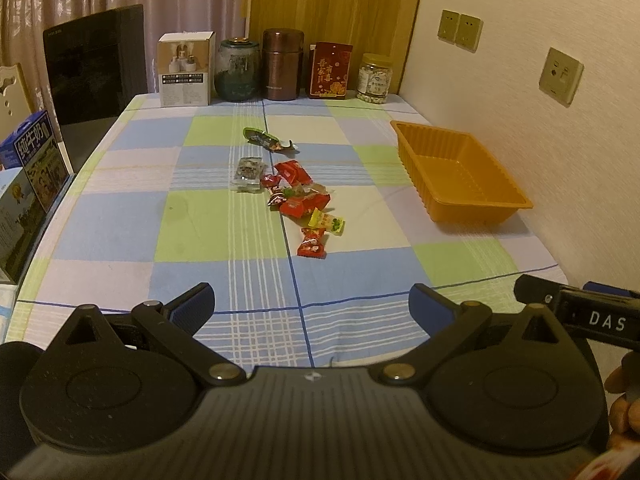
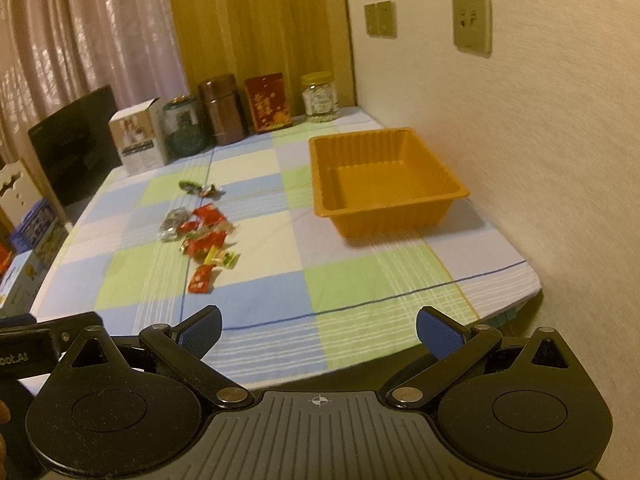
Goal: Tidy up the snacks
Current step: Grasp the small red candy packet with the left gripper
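Several wrapped snacks (image 1: pixel 298 196) lie in a loose pile at the middle of the checked tablecloth, mostly red packets with a yellow one (image 1: pixel 327 222), a clear one (image 1: pixel 248 174) and a green one (image 1: pixel 266 140) farther back. An empty orange plastic tray (image 1: pixel 460 172) stands to the right near the wall. My left gripper (image 1: pixel 311 302) hovers open over the table's near edge, well short of the pile. In the right wrist view the snacks (image 2: pixel 200 236) are at the left and the tray (image 2: pixel 384 184) is ahead; my right gripper (image 2: pixel 319 330) is open and holds nothing.
Along the back edge stand a white box (image 1: pixel 186 68), a dark jar (image 1: pixel 236 70), a brown canister (image 1: pixel 282 64), a red tin (image 1: pixel 330 70) and a clear jar (image 1: pixel 375 78). A black screen (image 1: pixel 94 64) and cartons (image 1: pixel 36 156) flank the left. A wall runs along the right.
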### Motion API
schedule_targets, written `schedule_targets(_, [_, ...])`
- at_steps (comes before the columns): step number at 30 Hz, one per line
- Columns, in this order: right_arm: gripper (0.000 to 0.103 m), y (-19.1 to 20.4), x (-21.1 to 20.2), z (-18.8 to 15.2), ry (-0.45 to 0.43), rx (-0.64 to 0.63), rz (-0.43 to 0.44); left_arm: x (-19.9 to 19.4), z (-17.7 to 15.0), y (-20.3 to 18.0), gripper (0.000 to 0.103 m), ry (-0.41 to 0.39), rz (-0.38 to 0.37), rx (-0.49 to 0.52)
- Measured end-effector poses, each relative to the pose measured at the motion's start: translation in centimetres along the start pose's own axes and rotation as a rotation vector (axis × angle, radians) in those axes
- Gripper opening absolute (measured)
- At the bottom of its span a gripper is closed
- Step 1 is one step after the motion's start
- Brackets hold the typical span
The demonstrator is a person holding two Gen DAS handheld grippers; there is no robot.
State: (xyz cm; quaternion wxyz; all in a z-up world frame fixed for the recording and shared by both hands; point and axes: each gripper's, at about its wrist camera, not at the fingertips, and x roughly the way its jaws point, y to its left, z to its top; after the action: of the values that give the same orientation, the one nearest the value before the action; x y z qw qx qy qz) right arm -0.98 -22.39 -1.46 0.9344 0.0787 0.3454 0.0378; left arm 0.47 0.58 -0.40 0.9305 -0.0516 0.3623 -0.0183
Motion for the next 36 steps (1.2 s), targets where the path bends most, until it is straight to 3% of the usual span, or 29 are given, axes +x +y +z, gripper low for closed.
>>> schedule_targets(9, [0.103, 0.1, 1.5, 0.7, -0.003, 0.003, 0.007, 1.9, 0.8, 1.7, 0.103, 0.004, -0.013, -0.018])
schedule_targets(16, [0.102, 0.6, 5.1, 1.3, 0.019, -0.013, 0.035, 5.9, 1.6, 2.8, 0.102, 0.04, -0.003, -0.001])
schedule_targets(22, [0.102, 0.7, 9.6, 1.9, 0.03, -0.046, 0.056, 10.4, 1.8, 3.3, 0.094, 0.078, 0.01, 0.018])
schedule_targets(27, [0.102, 0.2, 13.4, 2.7, 0.04, -0.077, 0.083, 13.6, 1.8, 3.2, 0.091, 0.056, -0.013, 0.035])
schedule_targets(31, [0.093, 0.1, 16.4, 3.5, 0.062, -0.051, 0.106, 16.4, 2.1, 3.1, 0.087, 0.087, -0.052, 0.022])
schedule_targets(33, [0.093, 0.6, 17.3, 3.7, 0.043, -0.072, 0.098, 17.5, 2.3, 2.7, 0.083, 0.099, -0.06, 0.041])
schedule_targets(36, [0.093, 0.6, 18.9, 3.9, 0.041, -0.069, 0.106, 18.9, 2.6, 2.1, 0.069, 0.105, -0.074, 0.096])
